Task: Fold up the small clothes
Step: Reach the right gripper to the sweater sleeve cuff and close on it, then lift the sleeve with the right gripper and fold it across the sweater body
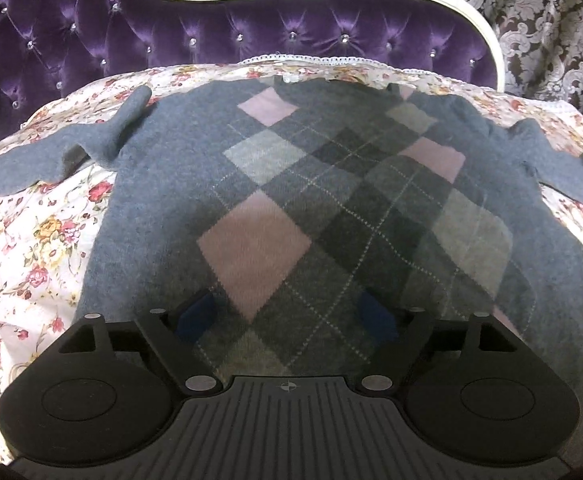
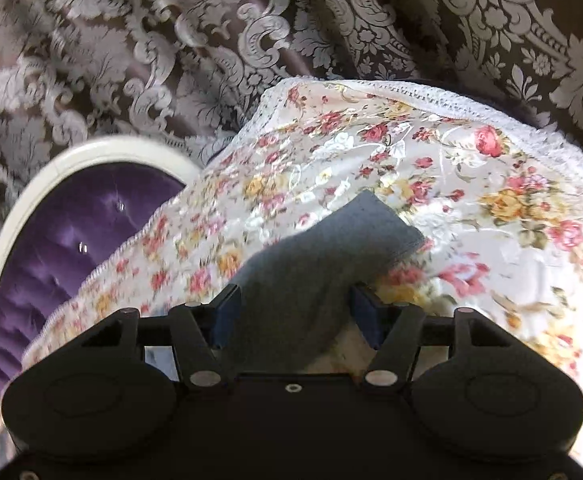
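Grey argyle knit sweater [image 1: 291, 184] soft, limp, light; take sleeve [image 2: 323, 248] near cuff; left gripper [image 1: 287, 320] wide open, empty; right gripper [image 2: 295, 316] agape, straddling sleeve.

Argyle sweater [image 1: 291, 200], grey-blue with pink diamonds, spread flat on floral cover [image 1: 31, 248]; purple tufted headboard [image 1: 251, 36] behind; left gripper [image 1: 287, 322] parted above hem.

One argyle sweater [image 1: 291, 208] lies on one floral bedspread [image 1: 31, 248], its two sleeves [image 1: 51, 148] reaching toward nine and three o'clock. Two grippers work: the left gripper [image 1: 287, 318] and the right gripper [image 2: 291, 316]. One purple tufted headboard [image 1: 211, 32] stands at twelve o'clock, before one damask curtain [image 2: 171, 40].
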The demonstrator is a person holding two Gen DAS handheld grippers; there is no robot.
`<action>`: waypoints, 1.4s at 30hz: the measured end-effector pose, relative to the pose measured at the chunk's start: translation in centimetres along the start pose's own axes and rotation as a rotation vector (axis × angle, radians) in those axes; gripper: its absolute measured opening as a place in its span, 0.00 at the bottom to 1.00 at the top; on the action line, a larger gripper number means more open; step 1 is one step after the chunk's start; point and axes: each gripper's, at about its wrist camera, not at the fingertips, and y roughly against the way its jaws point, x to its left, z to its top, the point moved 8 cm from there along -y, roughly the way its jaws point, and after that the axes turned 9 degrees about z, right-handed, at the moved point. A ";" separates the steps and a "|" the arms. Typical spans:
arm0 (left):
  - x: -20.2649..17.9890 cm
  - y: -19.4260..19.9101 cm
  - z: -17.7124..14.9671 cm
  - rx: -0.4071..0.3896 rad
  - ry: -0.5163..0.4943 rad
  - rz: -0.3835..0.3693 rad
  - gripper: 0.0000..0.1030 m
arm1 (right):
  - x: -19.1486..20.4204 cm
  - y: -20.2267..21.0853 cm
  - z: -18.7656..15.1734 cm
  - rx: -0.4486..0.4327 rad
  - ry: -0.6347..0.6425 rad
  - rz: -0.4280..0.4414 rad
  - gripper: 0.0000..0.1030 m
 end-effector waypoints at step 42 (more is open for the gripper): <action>12.2 2.2 2.3 -0.038 0.141 -0.021 0.78 | 44.0 2.9 -15.3 0.247 0.591 0.588 0.13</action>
